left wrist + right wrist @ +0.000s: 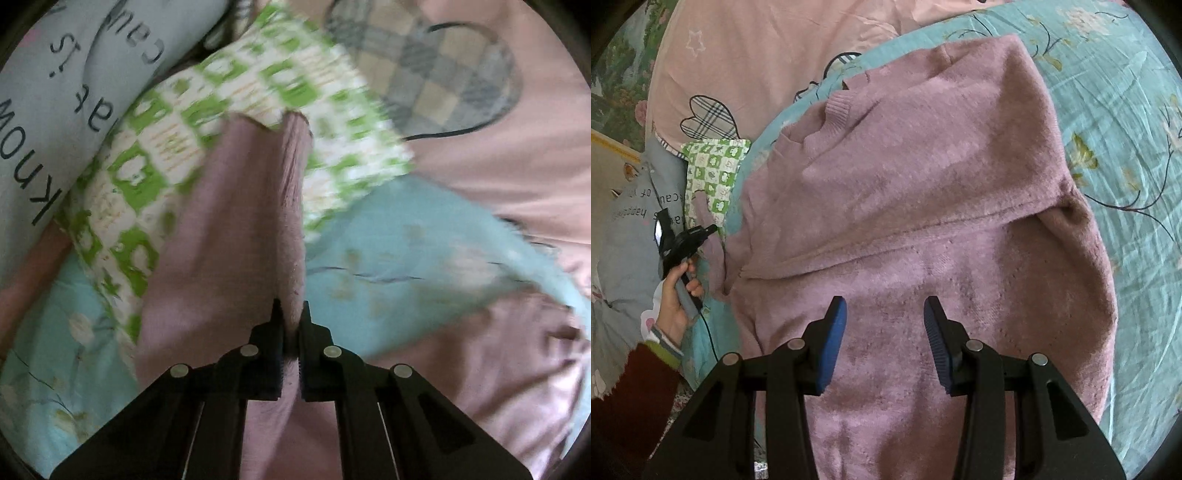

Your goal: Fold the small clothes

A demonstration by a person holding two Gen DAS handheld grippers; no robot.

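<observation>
Across the teal floral quilt (1115, 122) lies a mauve fuzzy sweater (923, 177), partly folded. The left gripper (291, 314) pinches its raised edge; the right gripper (884, 314) hovers spread wide and empty above it. Soft, limp and light-looking, the sweater should drape and sag, so hems or seams look like the best holds.

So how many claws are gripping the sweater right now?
1. The left claw is shut on a fold of the pink sweater; the right claw hovers open above it.
</observation>
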